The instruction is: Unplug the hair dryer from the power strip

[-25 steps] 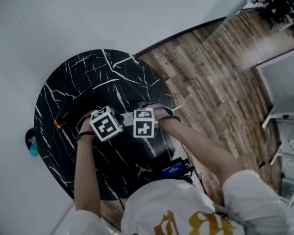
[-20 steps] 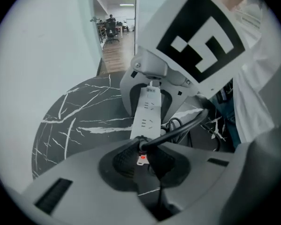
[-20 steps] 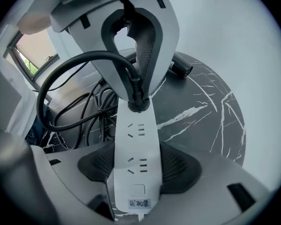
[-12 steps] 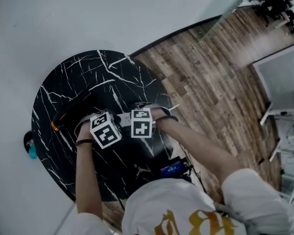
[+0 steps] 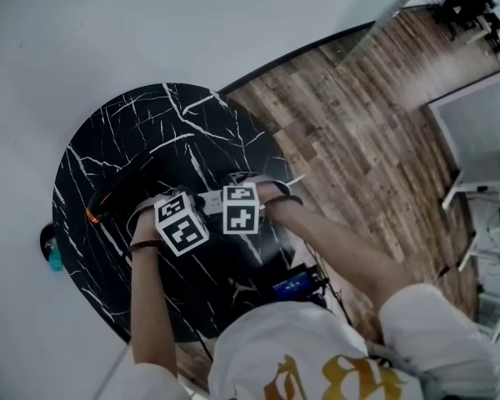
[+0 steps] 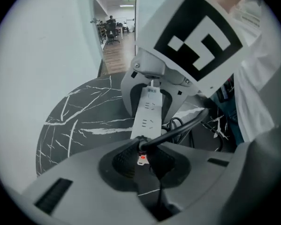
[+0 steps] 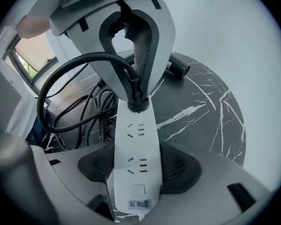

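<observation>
gripping the black plug (image 6: 139,142) with our left gripper (image 6: 143,159), we are keeping its jaws closed narrowly on the plug's sides, where it is sitting in the end socket of the white power strip (image 7: 136,144) with its cord (image 7: 70,64) looping away toward our body. our right gripper (image 7: 138,170) is clamping the strip's other end, near the button and label, its jaws standing partly apart with the pads pressing on both long edges. the strip is lying on the black marbled table (image 5: 142,132), and the hair dryer (image 5: 121,190) is lying there too, just beside our left hand.
</observation>
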Demonstrator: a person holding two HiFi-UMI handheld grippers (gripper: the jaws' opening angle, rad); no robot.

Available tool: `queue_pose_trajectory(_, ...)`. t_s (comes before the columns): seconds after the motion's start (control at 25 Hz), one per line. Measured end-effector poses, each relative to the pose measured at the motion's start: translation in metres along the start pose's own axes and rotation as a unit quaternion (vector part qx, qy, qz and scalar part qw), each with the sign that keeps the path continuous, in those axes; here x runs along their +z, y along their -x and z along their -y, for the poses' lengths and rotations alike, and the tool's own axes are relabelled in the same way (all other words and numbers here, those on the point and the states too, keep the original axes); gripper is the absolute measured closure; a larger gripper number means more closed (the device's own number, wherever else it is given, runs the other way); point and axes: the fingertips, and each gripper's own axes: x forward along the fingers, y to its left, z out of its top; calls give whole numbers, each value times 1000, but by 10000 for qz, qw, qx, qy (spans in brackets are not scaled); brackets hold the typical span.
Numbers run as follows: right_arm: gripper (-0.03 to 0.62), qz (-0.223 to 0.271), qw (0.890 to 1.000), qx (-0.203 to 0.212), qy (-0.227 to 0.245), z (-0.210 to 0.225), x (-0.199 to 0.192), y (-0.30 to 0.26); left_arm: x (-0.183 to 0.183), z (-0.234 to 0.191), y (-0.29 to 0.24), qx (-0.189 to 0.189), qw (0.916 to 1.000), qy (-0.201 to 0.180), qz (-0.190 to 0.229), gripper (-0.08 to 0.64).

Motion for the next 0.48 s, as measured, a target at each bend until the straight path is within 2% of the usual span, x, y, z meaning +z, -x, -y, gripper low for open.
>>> queue_pose_trajectory(0.08,324,-37,10000,-3,18,-1,0,0,-2,1,-2,-69,10000,39,-27,512)
queue_pose_trajectory(0.2,325,-29,10000,-20,-11,-1,0,0,1,-6,0,-573,9978,257,208,511)
queue_pose_trajectory(0.28,325,0,10000,-28,-68,0,0,0,6,-10,4,-654,9971,243,313,506)
queue_pose_trajectory(0.32,325,-1,10000,-29,-85,1,-1,0,5,-7,3,-578,9978,221,248,508)
queue_pose_trajectory(0.48,324,-49,10000,-17,-17,0,1,0,0,0,1,226,9994,-183,-166,514)
